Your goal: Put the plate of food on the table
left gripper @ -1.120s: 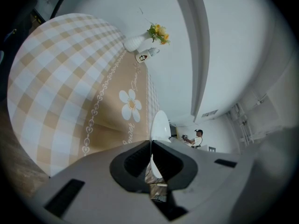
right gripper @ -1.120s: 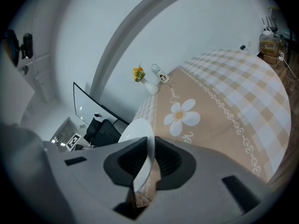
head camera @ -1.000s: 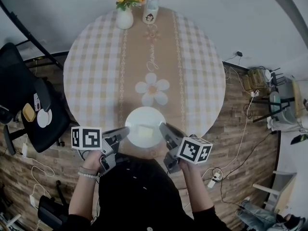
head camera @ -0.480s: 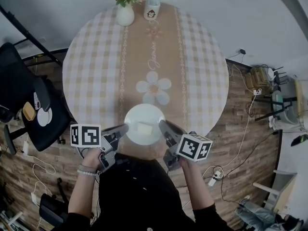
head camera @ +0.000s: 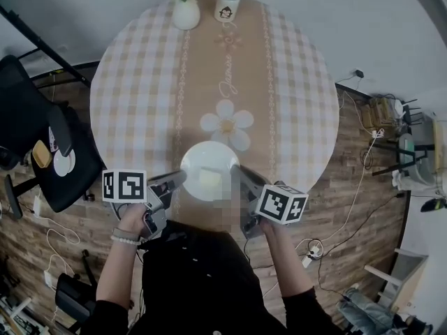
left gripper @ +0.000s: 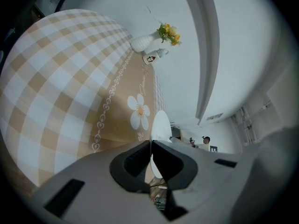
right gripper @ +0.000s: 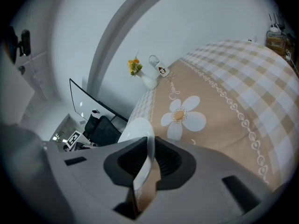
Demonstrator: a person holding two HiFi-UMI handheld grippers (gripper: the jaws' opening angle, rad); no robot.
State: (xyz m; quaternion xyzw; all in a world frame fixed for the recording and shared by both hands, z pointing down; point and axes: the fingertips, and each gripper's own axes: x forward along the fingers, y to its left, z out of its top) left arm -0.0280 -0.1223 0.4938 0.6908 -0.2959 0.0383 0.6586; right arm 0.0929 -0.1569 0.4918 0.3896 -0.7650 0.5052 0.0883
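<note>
A white plate (head camera: 209, 171) carries a pale yellow piece of food (head camera: 209, 181). It hangs over the near edge of the round table (head camera: 140, 103), which wears a beige checked cloth. My left gripper (head camera: 178, 179) is shut on the plate's left rim and my right gripper (head camera: 236, 172) is shut on its right rim. The left gripper view shows the plate (left gripper: 160, 125) edge-on, pinched between the jaws of the left gripper (left gripper: 151, 146). In the right gripper view the plate's rim (right gripper: 138, 127) sits clamped inside the right gripper (right gripper: 150, 146).
A white vase of yellow flowers (head camera: 186, 5) and a white mug (head camera: 228, 2) stand at the table's far edge. A black chair (head camera: 35, 145) holding small items is at the left. Cables and a power strip (head camera: 311, 257) lie on the wooden floor at the right.
Both grippers have carried the plate a little farther in over the table, toward the flower print. Their hold on the rims is unchanged.
</note>
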